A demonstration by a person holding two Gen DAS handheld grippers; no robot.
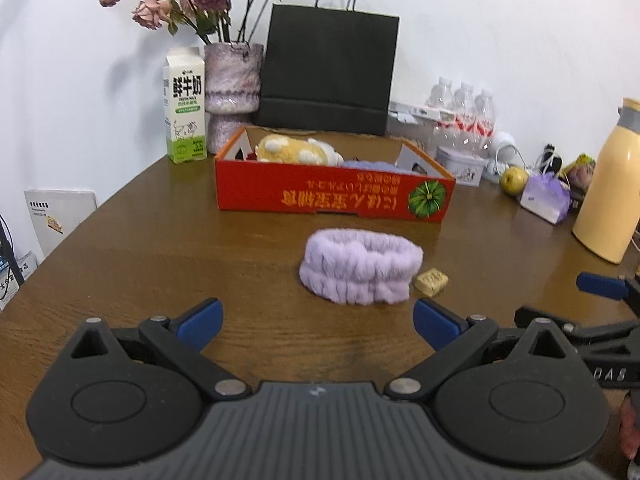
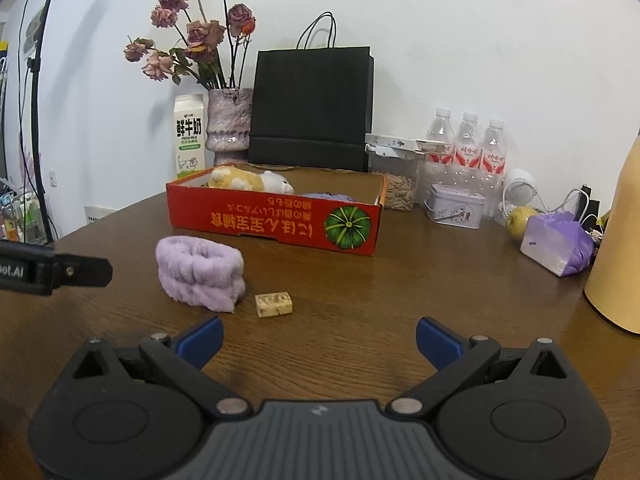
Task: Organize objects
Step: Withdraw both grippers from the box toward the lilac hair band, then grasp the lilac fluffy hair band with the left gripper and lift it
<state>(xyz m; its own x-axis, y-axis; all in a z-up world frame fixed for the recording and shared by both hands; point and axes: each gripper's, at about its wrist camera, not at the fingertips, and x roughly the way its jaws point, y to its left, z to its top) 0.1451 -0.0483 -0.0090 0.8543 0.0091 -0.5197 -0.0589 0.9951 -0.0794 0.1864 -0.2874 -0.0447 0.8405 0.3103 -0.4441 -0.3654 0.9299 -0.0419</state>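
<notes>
Both tongs spread wide, empty: left tongs (image 1: 318, 326) and right tongs (image 2: 319, 338) hover low over the tabletop (image 1: 160, 248). Purple headband (image 1: 360, 266) lies loose on the tabletop in front of the red box (image 1: 332, 194), small tan block (image 2: 274, 304) just beside it. Box holds a plush toy (image 1: 296, 150) and something purple.

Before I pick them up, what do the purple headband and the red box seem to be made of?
Purple headband: soft plush fabric, likely fleece or terry; fuzzy matte surface with gathered ribs. Red box: printed cardboard, it seems; the inner walls show plain brown, the outside carries smooth red print with a green pumpkin picture.
</notes>
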